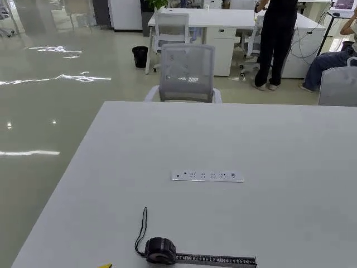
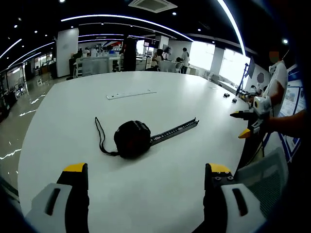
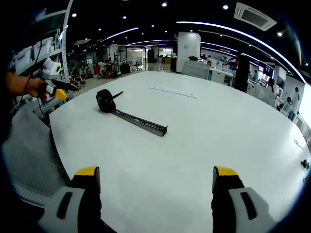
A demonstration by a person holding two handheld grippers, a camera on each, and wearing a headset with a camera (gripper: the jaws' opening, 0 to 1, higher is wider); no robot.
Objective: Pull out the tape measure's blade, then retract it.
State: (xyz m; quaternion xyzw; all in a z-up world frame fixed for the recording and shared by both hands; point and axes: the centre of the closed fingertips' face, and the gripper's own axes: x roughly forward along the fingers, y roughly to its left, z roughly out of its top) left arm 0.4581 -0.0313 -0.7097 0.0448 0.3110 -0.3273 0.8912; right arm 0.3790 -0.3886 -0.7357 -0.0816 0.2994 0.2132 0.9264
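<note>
The tape measure (image 1: 160,250) lies on the counter (image 1: 268,139) near the person's edge, with its blade (image 1: 215,259) partly extended flat along the surface. The left tool (image 2: 146,168) and right tool (image 3: 156,171) are open, empty and apart from it. Judgement: pull-out appears done; retraction remains.

Black tape measure (image 1: 160,250) lies flat, blade (image 1: 216,259) partly extended.

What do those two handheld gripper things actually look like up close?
They are a matching pair. The left gripper and the right gripper each have two chunky black jaws capped with yellow tips, set on pale grey blocks with a dark slot in each. Seen from the side, the body is white and boxy.
</note>
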